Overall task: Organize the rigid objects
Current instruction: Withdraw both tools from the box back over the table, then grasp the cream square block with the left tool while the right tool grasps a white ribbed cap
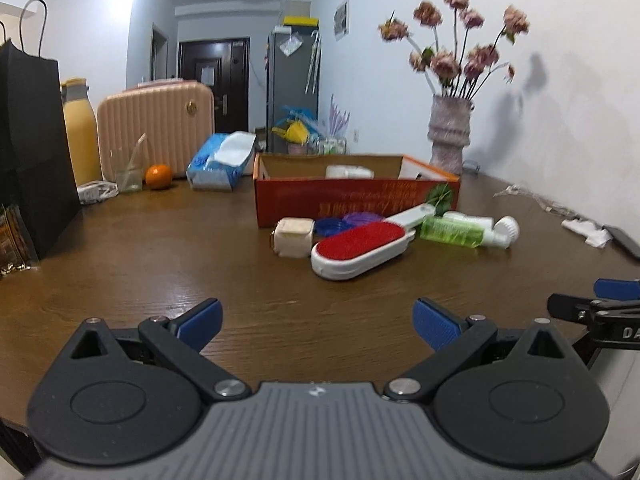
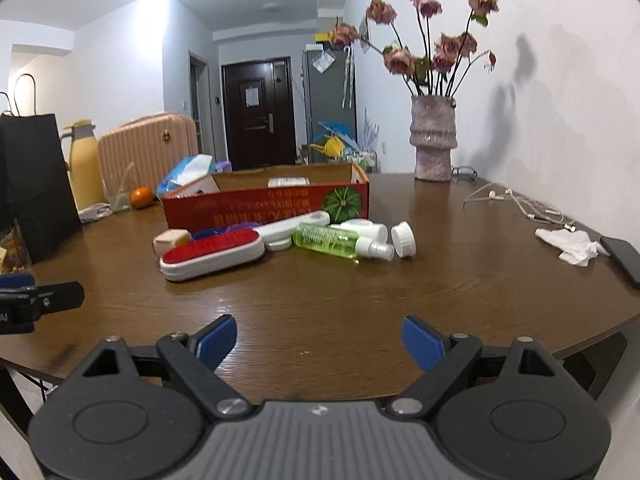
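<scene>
Since both the left gripper (image 1: 318, 324) and right gripper (image 2: 319, 343) hang wide open and empty over the worktop (image 1: 160, 264), I'd pinch the lint brush (image 1: 362, 249), lying just before the red box (image 1: 356, 196), across its light, stiff, probably slick white plastic body.

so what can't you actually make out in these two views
- Contents of the red box: both views, its front wall hides all but a white item's top.
- Blue and purple discs: both views, mostly covered by the lint brush.
- Box lettering: blurred, upside down.
- Right gripper in the left wrist view: cut off by the right edge.
- Phone: cut by the edge.
</scene>
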`<move>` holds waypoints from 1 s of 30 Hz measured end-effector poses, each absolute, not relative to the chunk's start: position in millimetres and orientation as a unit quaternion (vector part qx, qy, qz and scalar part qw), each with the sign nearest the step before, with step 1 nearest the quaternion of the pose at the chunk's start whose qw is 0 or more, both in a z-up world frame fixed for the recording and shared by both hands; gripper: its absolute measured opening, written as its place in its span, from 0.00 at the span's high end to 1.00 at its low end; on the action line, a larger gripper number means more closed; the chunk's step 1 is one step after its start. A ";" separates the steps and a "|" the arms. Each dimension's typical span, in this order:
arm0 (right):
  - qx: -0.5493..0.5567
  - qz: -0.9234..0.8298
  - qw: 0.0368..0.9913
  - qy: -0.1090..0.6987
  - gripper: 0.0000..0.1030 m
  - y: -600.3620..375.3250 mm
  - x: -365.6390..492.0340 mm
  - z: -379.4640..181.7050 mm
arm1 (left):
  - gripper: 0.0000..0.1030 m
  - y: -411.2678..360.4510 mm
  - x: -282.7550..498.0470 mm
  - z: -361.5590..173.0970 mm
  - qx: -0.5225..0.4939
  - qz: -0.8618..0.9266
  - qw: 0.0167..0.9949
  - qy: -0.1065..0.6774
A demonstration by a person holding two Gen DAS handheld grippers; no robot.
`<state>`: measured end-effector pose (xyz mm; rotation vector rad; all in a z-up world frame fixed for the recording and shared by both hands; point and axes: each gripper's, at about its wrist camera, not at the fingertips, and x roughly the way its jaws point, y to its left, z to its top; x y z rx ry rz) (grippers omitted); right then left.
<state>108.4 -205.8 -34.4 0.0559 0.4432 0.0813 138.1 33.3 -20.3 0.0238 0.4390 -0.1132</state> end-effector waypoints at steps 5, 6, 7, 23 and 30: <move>0.025 0.039 0.972 0.230 0.15 -208.5 132.6 -40.8 | 0.00 38.3 165.9 -22.9 0.008 -0.045 0.971 0.233; 0.025 0.038 0.972 0.232 0.15 -210.0 138.6 -41.2 | 0.00 38.9 171.8 -22.3 0.007 -0.043 0.971 0.234; 0.025 0.037 0.971 0.235 0.15 -211.6 144.3 -41.5 | 0.00 39.2 177.9 -21.5 0.006 -0.041 0.971 0.235; 0.021 -0.030 0.971 0.238 0.33 -270.3 258.6 -28.8 | 0.25 40.8 311.6 -17.6 -0.016 -0.034 0.961 0.273; 0.006 -0.042 0.965 0.259 0.39 -281.4 308.5 -31.8 | 0.35 42.2 353.6 -31.2 -0.031 -0.034 0.951 0.306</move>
